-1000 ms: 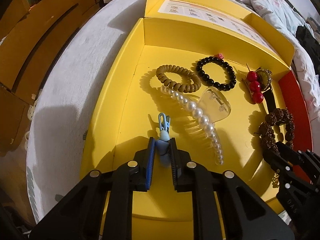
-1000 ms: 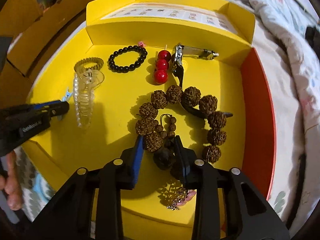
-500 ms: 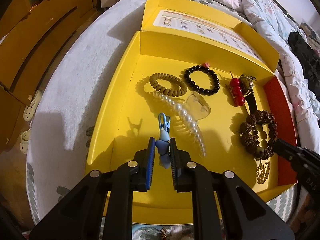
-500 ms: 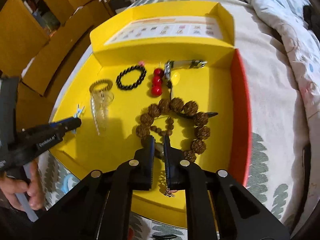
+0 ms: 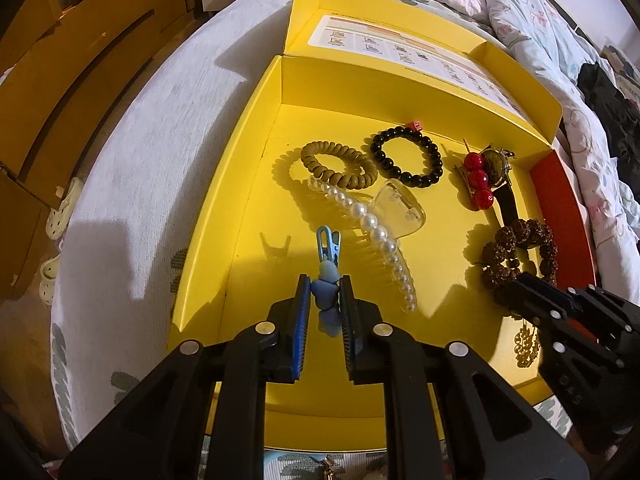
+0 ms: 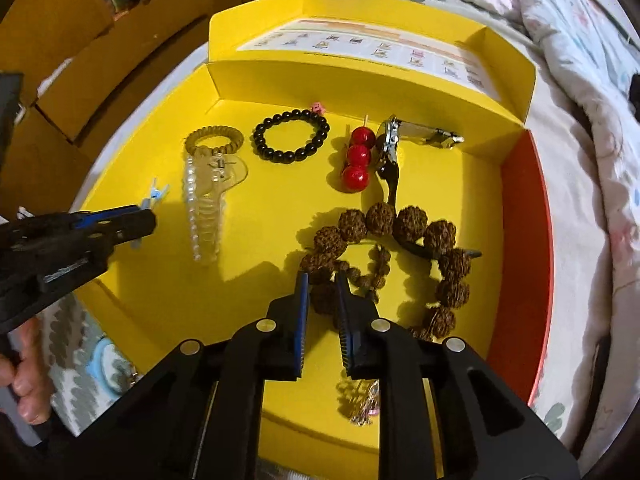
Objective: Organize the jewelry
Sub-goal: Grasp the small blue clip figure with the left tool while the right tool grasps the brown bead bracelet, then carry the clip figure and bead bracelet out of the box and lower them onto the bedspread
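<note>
My left gripper (image 5: pixel 325 292) is shut on a small blue hair clip (image 5: pixel 326 276) and holds it above the near left of the yellow tray (image 5: pixel 248 184). My right gripper (image 6: pixel 323 284) hovers over the near beads of the brown rough-bead bracelet (image 6: pixel 408 224). Its jaws are opening, a narrow gap apart. A bead shows through the gap, and the pads do not press on it. The bracelet lies flat on the tray floor. The right wrist view shows the left gripper (image 6: pixel 136 220) with the clip (image 6: pixel 154 196) at the left.
In the tray lie a pearl claw clip (image 5: pixel 372 224), a tan coil hair tie (image 5: pixel 340 164), a black bead bracelet (image 5: pixel 404 152), a red berry clip (image 5: pixel 478 180), a watch (image 6: pixel 390 140) and a gold trinket (image 6: pixel 360 404). The tray sits on a bed with a quilt (image 6: pixel 580 80).
The right gripper's jaws stood around a dark bead, then shut fully, and now stand slightly apart. Both views have drawn back a little from the tray. The left gripper still holds the clip.
</note>
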`<state>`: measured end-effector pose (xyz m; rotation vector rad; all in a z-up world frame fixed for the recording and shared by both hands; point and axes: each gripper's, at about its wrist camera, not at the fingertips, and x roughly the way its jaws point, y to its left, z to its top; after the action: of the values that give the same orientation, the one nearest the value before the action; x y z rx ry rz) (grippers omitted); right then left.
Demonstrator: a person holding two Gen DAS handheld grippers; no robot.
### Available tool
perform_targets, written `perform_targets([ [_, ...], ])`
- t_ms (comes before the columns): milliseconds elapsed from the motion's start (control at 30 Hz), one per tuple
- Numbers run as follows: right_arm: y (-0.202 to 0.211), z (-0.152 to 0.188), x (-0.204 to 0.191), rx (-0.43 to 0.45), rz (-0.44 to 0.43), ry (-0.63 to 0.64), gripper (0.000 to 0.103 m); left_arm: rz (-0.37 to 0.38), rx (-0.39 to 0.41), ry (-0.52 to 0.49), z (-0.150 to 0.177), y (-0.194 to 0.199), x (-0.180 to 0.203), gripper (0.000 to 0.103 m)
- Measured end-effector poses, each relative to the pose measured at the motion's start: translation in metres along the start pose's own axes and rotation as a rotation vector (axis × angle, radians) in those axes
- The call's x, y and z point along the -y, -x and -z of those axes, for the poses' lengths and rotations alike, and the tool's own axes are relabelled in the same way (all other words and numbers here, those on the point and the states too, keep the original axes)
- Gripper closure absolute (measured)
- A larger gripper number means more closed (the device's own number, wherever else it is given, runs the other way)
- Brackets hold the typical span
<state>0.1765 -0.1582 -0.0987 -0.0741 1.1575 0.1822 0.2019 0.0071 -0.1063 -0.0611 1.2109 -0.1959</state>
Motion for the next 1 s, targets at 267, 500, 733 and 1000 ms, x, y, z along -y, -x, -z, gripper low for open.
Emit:
perform_targets([
  [267, -0.024, 0.001, -0.011, -0.037, 0.056, 0.051, 0.045, 0.005, -0.004, -0.001, 0.0, 0.0, -0.001, 0.088],
  [500, -0.019, -0.001, 0.019, -0.04, 0.012, -0.087, 0.079, 0.011, -0.002, -0.002, 0.001, 0.001, -0.002, 0.088],
  [733, -0.012, 0.0, 0.026, -0.022, -0.021, -0.132, 0.083, 0.024, 0.006, 0.002, 0.001, 0.006, -0.004, 0.088],
  [1000, 0.04, -0.004, 0.047, 0.075, -0.148, -0.22, 0.083, 0.039, 0.025, 0.012, 0.0, 0.016, -0.008, 0.088],
])
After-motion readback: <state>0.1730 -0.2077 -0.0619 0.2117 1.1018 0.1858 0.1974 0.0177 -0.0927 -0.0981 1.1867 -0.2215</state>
